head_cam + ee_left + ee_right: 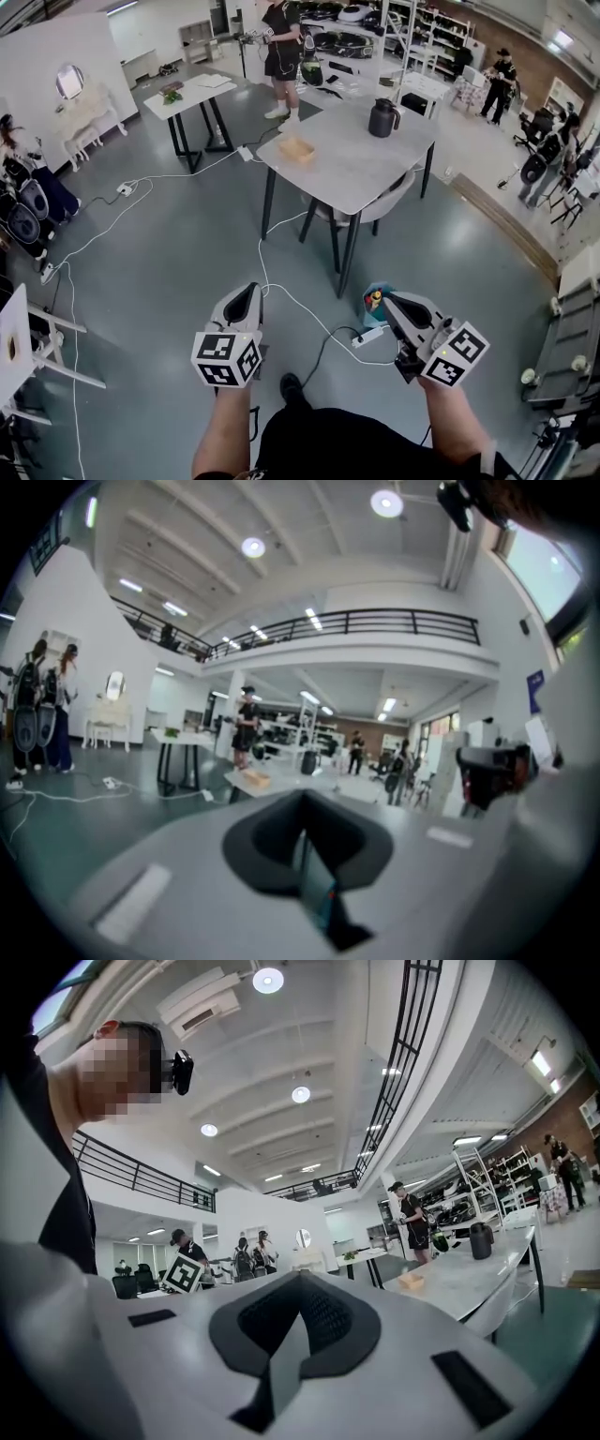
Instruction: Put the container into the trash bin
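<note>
1. Container (296, 150) is in neither claw. The left gripper (249, 289) is clenched, and its own view shows the jaws pressed together with nothing between them.
2. The right gripper (388, 298) is likewise closed on nothing; in its own view the pads meet along 1 line.
3. Both claws are held out in front of the person over the grey floor (169, 272), well apart from the table (361, 178). A white power strip (367, 337) with its cable lies on the floor just beside the right gripper.
4. The container is a tan, shallow, open-topped box. It sits upright on the grey table, near the edge at the head view's left. Both gripper views also show it ahead on the tabletop, untouched.
5. A black jug (382, 118) stands at the far end of the same table, well apart from the container. A chair (380, 208) is tucked under the near side.
6. No trash bin can be identified in any of the 3 views.
7. Assessment: 0 steps of the task appear done.
8. The work left appears to be:
   - approach the table;
   - open a claw and grasp the container;
   - find the bin;
   - carry the container there and release it inside.
</note>
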Motion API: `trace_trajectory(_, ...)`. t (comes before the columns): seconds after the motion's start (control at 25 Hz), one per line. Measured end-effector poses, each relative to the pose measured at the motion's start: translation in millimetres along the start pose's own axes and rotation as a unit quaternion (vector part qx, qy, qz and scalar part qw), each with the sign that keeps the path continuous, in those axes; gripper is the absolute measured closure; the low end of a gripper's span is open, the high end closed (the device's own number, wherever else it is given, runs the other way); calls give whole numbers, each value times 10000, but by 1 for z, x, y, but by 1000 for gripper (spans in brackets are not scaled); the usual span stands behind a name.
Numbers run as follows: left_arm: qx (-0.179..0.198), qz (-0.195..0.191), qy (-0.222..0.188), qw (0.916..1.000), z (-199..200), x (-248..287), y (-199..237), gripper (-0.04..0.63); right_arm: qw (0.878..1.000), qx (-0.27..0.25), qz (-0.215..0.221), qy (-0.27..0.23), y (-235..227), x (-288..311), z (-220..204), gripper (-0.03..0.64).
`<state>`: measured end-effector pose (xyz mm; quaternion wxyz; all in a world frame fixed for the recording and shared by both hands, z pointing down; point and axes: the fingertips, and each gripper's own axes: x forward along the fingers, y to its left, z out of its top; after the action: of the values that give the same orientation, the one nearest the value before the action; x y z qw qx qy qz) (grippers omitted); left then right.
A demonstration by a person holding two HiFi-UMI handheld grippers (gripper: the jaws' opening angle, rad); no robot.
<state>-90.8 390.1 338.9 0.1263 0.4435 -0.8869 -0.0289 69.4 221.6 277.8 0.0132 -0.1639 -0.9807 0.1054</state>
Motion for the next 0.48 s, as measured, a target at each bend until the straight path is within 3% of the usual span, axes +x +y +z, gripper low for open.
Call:
trace_trajectory(0.28, 110, -108, 236, 9996, 20, 61, 66, 586, 9998, 202, 30, 51, -38, 102, 2, 623)
trace_trajectory(0.48, 303, -482, 500, 9971, 20, 93, 80, 586, 9996, 266, -43, -83, -51, 152, 5, 623)
